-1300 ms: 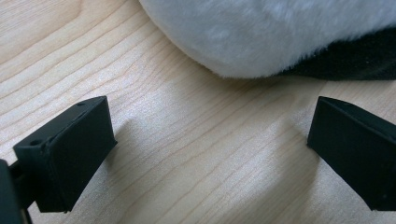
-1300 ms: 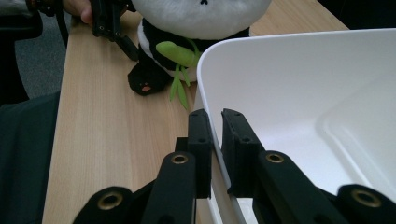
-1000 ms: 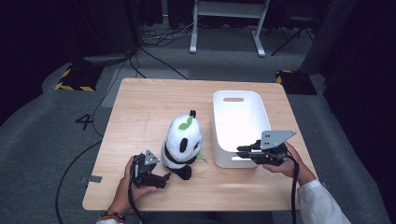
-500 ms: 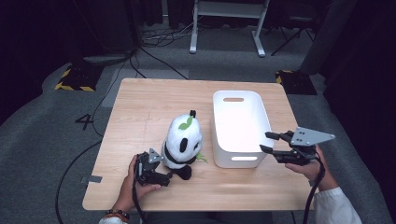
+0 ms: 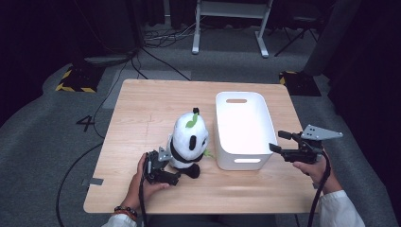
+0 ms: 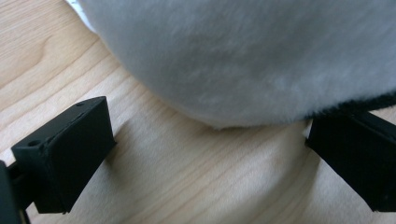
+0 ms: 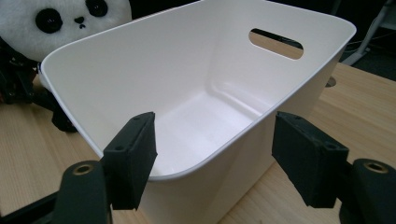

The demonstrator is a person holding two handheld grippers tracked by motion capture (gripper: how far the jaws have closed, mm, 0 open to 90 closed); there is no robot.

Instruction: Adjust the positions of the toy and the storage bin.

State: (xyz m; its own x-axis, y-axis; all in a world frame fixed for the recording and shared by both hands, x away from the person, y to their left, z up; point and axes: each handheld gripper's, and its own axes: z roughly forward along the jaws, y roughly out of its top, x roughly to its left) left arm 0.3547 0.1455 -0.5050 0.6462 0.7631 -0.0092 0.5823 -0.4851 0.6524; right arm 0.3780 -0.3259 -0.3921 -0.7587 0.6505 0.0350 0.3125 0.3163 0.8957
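Crouching at lower centre of the high view, the left gripper [image 5: 161, 168] spreads wide beside the plush panda [image 5: 188, 142]; the right gripper [image 5: 283, 144], also wide, faces the white bin [image 5: 241, 163].

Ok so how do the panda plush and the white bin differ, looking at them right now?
The panda plush is soft, furry, black and white; the white bin is smooth, rigid and one plain colour. The panda plush sits upright and rounded, while the white bin is a low, open box with handle slots and nothing inside. The left gripper is at the panda plush's base; the right gripper, open, points at the white bin's corner. Both rest on the wooden table.
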